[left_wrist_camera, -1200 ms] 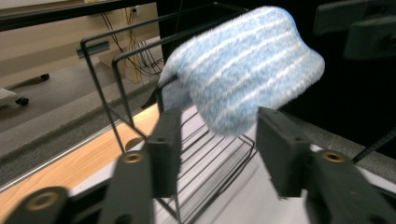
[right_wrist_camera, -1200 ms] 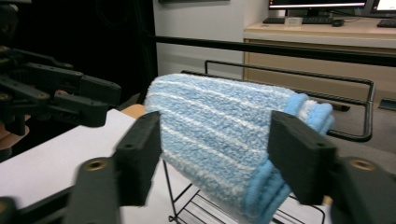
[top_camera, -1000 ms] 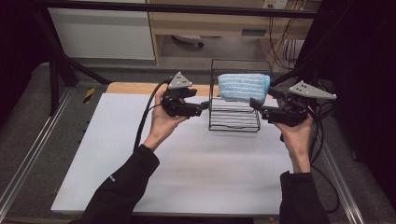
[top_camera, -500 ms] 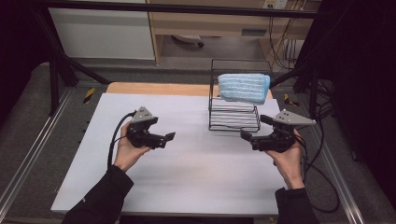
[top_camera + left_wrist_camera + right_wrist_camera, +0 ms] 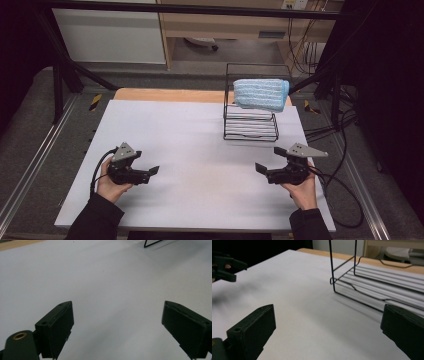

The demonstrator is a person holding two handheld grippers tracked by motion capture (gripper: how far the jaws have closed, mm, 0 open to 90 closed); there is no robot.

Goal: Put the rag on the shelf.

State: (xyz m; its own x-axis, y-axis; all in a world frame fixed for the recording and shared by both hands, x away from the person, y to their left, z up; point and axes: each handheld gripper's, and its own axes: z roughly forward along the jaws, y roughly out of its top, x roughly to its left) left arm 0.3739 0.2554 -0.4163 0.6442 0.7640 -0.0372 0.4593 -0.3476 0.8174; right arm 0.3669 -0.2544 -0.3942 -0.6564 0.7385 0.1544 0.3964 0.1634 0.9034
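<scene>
Right gripper (image 5: 261,169) empty, jaws spread wide, low over the white table (image 5: 190,135), just on the near side of the wire rack (image 5: 250,125). Left gripper (image 5: 152,170) likewise gaping and empty, well apart from the rack, off toward its near left. Blue towel (image 5: 261,93) draped over the rack's top, long axis running crosswise. Probably the right hand's reach: forward and up to the rack.

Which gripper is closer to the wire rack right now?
The right gripper. It sits just in front of the rack, whose wires loom large in its own view; the left gripper is across the table, far off to the side.
</scene>
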